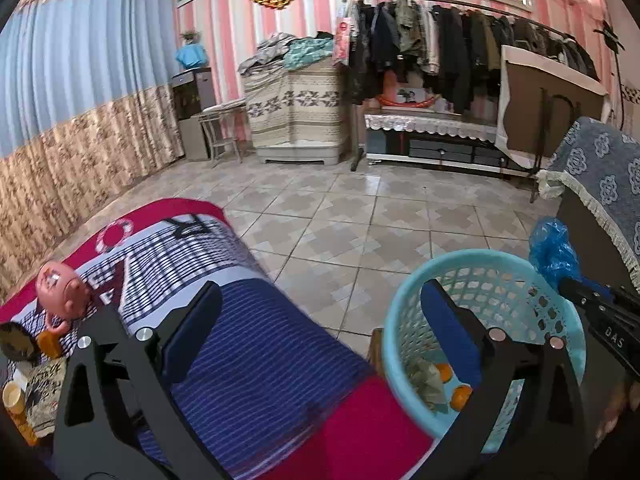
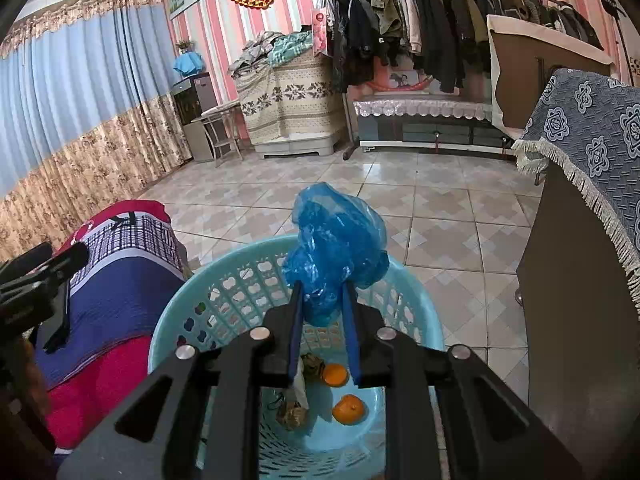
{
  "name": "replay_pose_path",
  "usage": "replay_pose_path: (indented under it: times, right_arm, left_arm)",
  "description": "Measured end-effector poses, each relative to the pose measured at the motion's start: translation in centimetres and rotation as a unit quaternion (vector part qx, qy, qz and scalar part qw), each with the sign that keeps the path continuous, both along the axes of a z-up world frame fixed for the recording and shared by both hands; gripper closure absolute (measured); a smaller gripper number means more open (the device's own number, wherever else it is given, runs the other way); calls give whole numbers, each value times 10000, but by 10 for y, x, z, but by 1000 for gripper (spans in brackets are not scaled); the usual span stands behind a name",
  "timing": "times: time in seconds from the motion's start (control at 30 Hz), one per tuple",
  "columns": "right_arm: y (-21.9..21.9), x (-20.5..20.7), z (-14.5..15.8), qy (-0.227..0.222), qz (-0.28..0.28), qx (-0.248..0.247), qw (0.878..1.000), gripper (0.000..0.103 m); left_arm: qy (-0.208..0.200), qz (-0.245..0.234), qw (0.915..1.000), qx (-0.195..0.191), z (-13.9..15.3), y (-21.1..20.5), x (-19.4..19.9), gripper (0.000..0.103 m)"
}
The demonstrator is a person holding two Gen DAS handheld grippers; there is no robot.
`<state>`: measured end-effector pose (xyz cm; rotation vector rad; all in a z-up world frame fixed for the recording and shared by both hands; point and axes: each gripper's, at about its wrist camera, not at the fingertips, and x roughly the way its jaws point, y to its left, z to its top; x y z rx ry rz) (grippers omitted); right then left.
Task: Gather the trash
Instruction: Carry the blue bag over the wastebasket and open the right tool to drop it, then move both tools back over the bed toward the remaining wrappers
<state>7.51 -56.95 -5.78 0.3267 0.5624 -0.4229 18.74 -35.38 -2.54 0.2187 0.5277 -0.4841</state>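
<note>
My right gripper (image 2: 322,292) is shut on a crumpled blue plastic bag (image 2: 336,240) and holds it above a light blue plastic basket (image 2: 224,296). The basket holds orange peels (image 2: 349,409) and crumpled brownish scraps (image 2: 292,414). In the left wrist view my left gripper (image 1: 320,312) is open and empty, over the edge of a table with a striped red, white and blue cloth (image 1: 256,344). The basket (image 1: 404,320) stands just right of it, and the blue bag (image 1: 554,248) and right gripper (image 1: 568,285) show above its far rim.
On the table's left end are a pink toy figure (image 1: 62,292), a small cup (image 1: 12,396) and a patterned box (image 1: 42,392). A cabinet with a blue fringed cloth (image 2: 592,128) stands right of the basket. Tiled floor (image 2: 440,208), clothes rack (image 2: 440,20) and curtains (image 2: 80,100) lie beyond.
</note>
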Motion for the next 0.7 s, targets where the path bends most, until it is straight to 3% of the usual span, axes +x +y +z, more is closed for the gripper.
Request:
replay_pose_path:
  times: [0.07,0.13,0.2,0.43,0.7]
  right_arm:
    - [3,3,-1,-7,18,5,10000,71]
    - [5,5,-1,11,-34,-92,10000,36]
    - [9,8,-1,47,-23,-164,9999,34]
    - [16,12,3,73,-103,-315,9994,11]
    - [37,21,8,91,-40,-461,9989,8]
  left_arm:
    - [20,103,9999,-49,1,11,1,6]
    - [2,159,9998,-85,3,20,0,6]
    - [-16,200,9998,-63,3,26,-2,6]
    - [69,442,9990,-90,-1,56,-4,6]
    - [76,781,9968,-160,-1,104,-7,6]
